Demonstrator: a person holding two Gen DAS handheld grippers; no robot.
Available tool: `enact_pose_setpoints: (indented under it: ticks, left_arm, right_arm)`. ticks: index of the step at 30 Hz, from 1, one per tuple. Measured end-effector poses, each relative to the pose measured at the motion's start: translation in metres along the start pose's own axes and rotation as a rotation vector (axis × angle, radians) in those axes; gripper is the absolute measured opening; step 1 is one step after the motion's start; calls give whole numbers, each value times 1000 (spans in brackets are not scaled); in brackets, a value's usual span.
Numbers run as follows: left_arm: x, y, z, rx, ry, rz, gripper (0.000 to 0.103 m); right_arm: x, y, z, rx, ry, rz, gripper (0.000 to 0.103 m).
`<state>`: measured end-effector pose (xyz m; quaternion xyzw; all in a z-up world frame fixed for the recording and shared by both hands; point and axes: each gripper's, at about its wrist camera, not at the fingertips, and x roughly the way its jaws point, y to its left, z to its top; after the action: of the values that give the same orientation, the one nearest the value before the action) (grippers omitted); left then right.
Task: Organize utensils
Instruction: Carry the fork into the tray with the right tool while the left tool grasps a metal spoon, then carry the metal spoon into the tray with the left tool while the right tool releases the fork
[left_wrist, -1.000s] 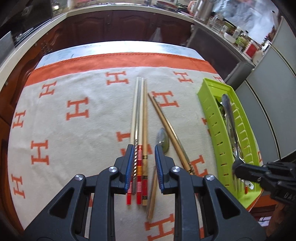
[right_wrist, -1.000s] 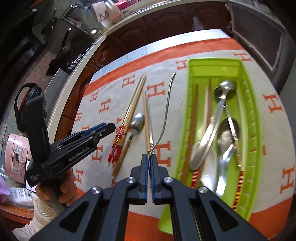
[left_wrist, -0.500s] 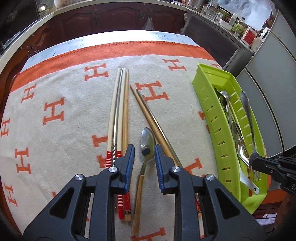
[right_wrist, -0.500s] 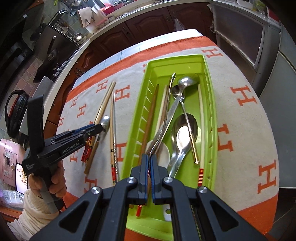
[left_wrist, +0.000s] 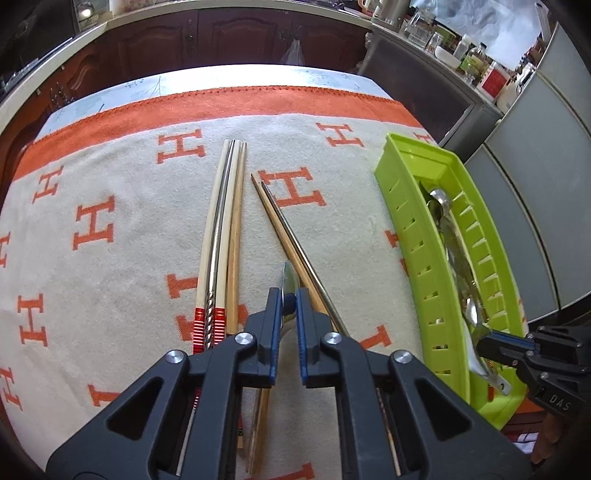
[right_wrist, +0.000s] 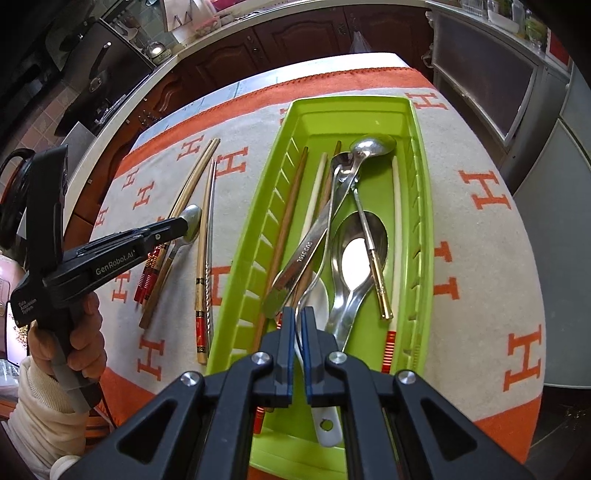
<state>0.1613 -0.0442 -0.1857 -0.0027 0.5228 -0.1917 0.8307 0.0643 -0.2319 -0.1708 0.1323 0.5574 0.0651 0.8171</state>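
Right view alone shows the tray contents, "GenRobot.AI" on the left claw straddling a spoon; right claw slightly parted.

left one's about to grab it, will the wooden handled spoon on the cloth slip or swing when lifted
The wooden handled spoon probably stays stiff. Its polished metal bowl, between the left hand-held gripper fingers, looks slippery. Gripped there, the long handle may swing down.

Right claw parted over green tray (spoons inside).
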Motion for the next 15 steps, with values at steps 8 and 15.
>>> enact_pose_setpoints:
  ticks: [8,15]
  left_arm:
    - [-4,-5,-3,-33,7,-14,0]
    - [-22,-7,-6,-99,32,-70,0]
  right_arm:
    - [-7,-9,-5,32,-18,30,8]
    - [-12,-20,-9,61,-38,58,15]
